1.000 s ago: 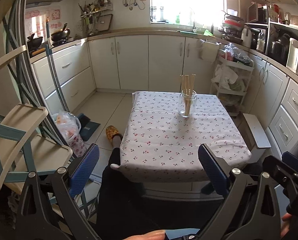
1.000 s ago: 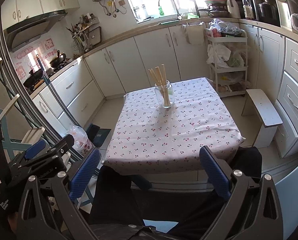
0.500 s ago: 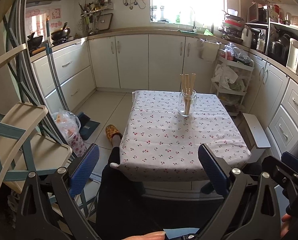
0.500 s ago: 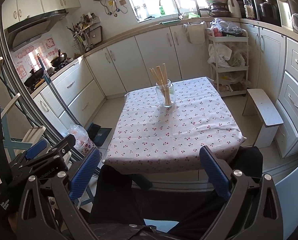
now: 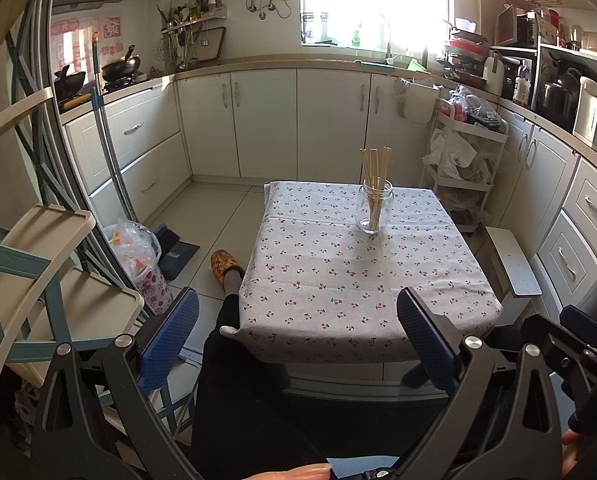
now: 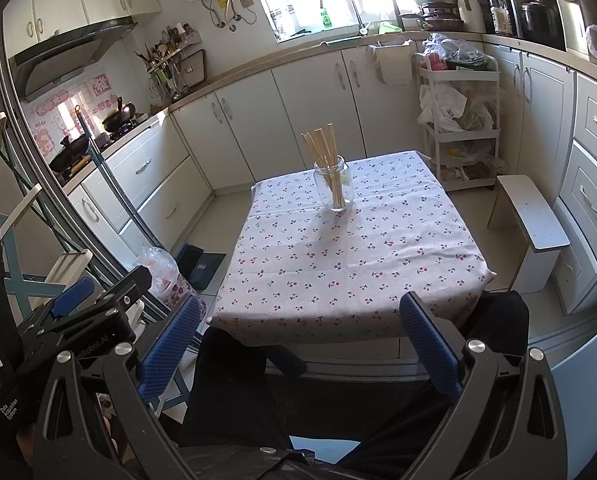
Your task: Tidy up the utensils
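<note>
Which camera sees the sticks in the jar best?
The right wrist view. There the chopsticks fan out in the jar, so you can tell them apart, and they look a bit bigger. The left wrist view shows the same chopsticks bunched closer together, nearly upright.

One glass jar (image 5: 374, 207) stands far on one table (image 5: 338, 280); the chopsticks (image 5: 374, 172) inside overlap, roughly six.

Home kitchen: cabinets (image 5: 298, 120), wok on stove (image 5: 118, 66), sink faucet (image 6: 344, 4).
</note>
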The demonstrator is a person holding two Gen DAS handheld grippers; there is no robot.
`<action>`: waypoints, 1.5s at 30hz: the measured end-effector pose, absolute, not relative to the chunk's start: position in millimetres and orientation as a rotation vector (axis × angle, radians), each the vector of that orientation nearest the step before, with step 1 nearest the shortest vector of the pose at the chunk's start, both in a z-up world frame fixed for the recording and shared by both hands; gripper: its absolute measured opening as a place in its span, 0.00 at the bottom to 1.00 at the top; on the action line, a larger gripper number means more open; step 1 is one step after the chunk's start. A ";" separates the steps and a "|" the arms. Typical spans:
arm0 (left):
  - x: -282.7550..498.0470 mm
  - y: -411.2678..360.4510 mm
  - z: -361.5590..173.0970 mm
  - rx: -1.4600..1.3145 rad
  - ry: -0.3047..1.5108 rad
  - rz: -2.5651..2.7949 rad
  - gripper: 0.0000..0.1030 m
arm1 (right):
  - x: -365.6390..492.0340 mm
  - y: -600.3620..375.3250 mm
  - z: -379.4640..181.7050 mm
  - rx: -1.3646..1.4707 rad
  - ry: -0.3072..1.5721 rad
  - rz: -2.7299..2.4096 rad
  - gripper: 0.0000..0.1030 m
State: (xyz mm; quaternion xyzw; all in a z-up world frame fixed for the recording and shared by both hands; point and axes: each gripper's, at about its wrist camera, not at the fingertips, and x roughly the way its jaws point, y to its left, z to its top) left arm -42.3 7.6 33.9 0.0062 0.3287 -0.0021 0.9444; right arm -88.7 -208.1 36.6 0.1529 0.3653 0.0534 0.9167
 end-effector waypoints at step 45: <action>-42.1 3.4 34.7 0.008 0.664 -0.005 0.93 | -88.8 -205.0 35.9 0.315 0.749 0.110 0.93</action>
